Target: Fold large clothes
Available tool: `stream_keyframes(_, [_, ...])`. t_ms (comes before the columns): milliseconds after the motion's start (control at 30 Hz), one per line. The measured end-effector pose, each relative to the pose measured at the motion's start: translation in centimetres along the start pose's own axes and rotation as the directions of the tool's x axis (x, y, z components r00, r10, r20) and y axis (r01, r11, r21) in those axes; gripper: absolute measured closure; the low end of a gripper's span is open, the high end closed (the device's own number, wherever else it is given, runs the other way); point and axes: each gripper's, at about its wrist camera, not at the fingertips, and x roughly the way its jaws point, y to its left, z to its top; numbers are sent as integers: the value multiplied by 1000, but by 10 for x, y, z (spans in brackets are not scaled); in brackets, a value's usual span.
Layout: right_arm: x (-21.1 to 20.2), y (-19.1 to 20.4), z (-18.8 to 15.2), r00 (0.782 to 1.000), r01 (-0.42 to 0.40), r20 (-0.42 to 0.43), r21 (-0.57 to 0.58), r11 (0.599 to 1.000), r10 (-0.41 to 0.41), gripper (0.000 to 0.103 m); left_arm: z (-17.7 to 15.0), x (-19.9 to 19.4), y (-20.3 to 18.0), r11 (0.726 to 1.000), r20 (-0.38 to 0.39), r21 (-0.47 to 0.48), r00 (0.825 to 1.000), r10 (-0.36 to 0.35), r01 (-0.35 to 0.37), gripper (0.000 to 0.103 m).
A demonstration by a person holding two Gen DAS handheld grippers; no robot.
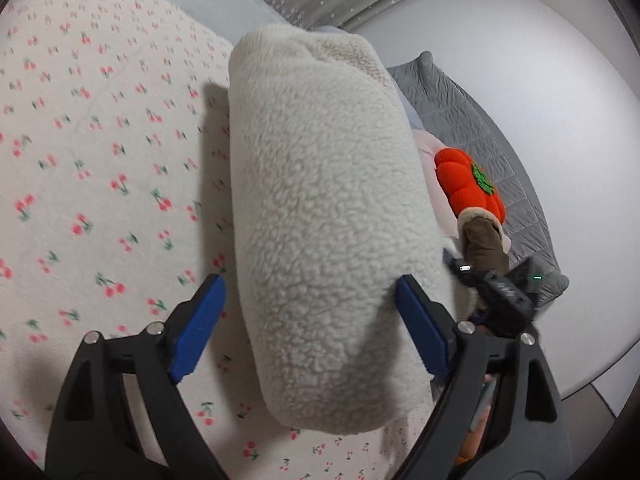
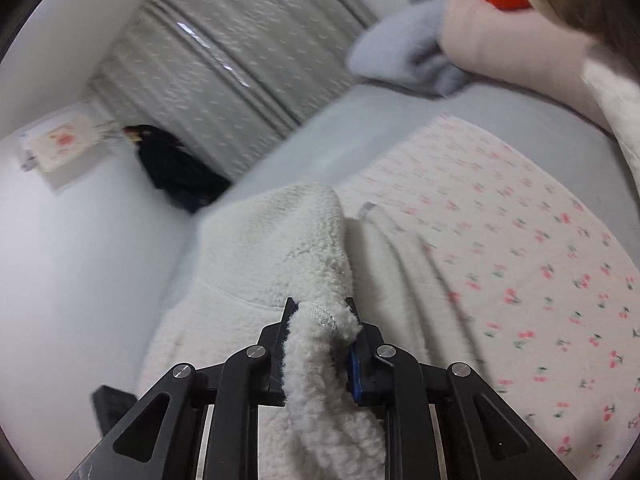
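Note:
A cream fleece garment (image 1: 320,208) lies in a thick folded bundle on the cherry-print sheet (image 1: 92,168). My left gripper (image 1: 310,280) stands wide open around its near end. The right blue pad (image 1: 420,328) touches the fleece and the left pad (image 1: 196,328) is clear of it. In the right wrist view my right gripper (image 2: 320,304) is shut on a hemmed edge of the fleece garment (image 2: 276,240), which bunches up between the jaws. The right gripper's black body (image 1: 500,292) shows past the bundle in the left wrist view.
An orange pumpkin plush (image 1: 468,184) and a brown fleece-trimmed piece (image 1: 484,244) lie by a grey quilted pillow (image 1: 460,112). Pale pink and light blue bedding (image 2: 500,40) is piled at the bed's head. A dark bag (image 2: 176,168) sits by the curtain (image 2: 240,64) and white wall.

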Motion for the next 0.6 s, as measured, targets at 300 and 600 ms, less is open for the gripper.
stream_keyframes(300, [28,-15,-8,998,-2,-69,4,1000,3,58,-12,30,29,963,-28,-199,981,-192,182,5])
stream_keyframes(600, [16,-26,-2,995,-43,-85,55,998,47,39,-14,29,27,963,-15,-198,981,-192,185,6])
